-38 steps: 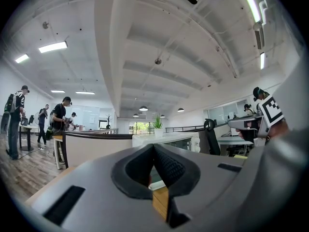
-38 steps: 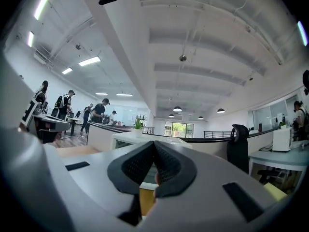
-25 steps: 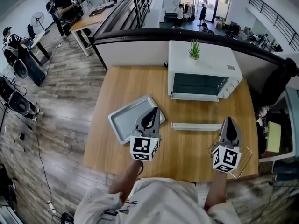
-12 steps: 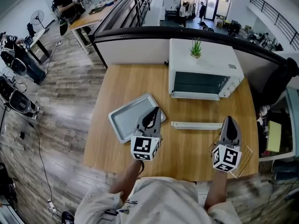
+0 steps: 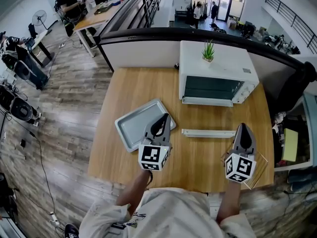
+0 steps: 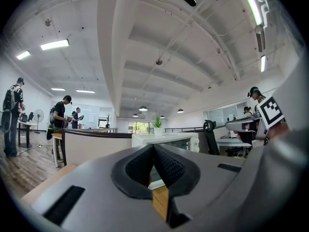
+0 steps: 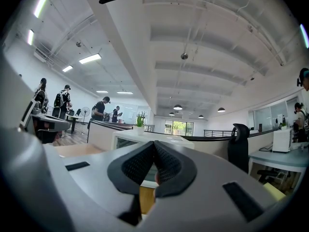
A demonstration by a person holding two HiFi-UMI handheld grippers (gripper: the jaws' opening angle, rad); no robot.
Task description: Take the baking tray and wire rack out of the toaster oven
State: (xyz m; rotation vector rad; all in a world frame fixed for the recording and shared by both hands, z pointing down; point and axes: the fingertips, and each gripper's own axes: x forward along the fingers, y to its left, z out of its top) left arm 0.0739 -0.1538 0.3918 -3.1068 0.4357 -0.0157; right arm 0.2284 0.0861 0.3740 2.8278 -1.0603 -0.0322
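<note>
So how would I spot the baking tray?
Find the wooden table with the white toaster oven at its back. Left of the oven's front lies the baking tray: a flat grey rimmed rectangle, set askew, unlike the narrow white strip beside it.

right gripper (image 7: 154,145): grey shell, black ribbed pads closed tip to tip, nothing between
white toaster oven (image 7: 167,137): straight ahead, on light wooden table (image 7: 72,150)
small green potted plant (image 7: 139,119): atop oven
</note>
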